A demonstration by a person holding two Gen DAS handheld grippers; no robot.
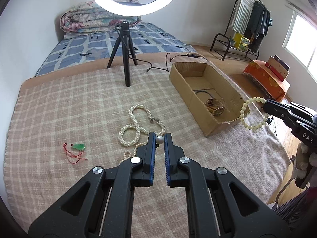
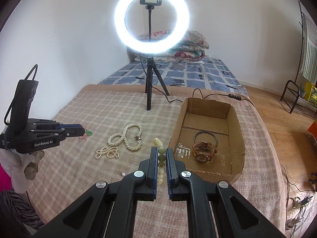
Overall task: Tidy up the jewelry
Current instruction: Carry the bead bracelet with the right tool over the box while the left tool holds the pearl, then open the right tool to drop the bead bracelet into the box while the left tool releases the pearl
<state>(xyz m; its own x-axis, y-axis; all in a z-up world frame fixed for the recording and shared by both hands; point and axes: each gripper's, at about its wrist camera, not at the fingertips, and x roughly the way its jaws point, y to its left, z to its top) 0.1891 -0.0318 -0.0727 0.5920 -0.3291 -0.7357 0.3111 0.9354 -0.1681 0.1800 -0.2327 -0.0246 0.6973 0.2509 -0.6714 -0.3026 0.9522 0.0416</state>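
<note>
My right gripper (image 2: 162, 151) is shut on a pale green bead bracelet (image 2: 160, 158), held just left of the cardboard box (image 2: 236, 142); the bracelet also shows in the left wrist view (image 1: 252, 113) hanging by the box's near corner. The box holds a brown-strap watch (image 2: 204, 152) and a dark bangle (image 2: 206, 137). My left gripper (image 1: 160, 138) is narrowly open above the blanket, with a single pearl earring (image 1: 160, 139) lying between its tips. Pearl necklaces (image 1: 138, 127) and a green pendant on red cord (image 1: 78, 146) lie on the blanket.
A ring light on a black tripod (image 2: 149, 83) stands at the blanket's far edge, its cable (image 2: 218, 96) running behind the box. A folded quilt (image 2: 184, 45) lies on the bed behind. Wood floor and a clothes rack (image 1: 249, 25) are to the right.
</note>
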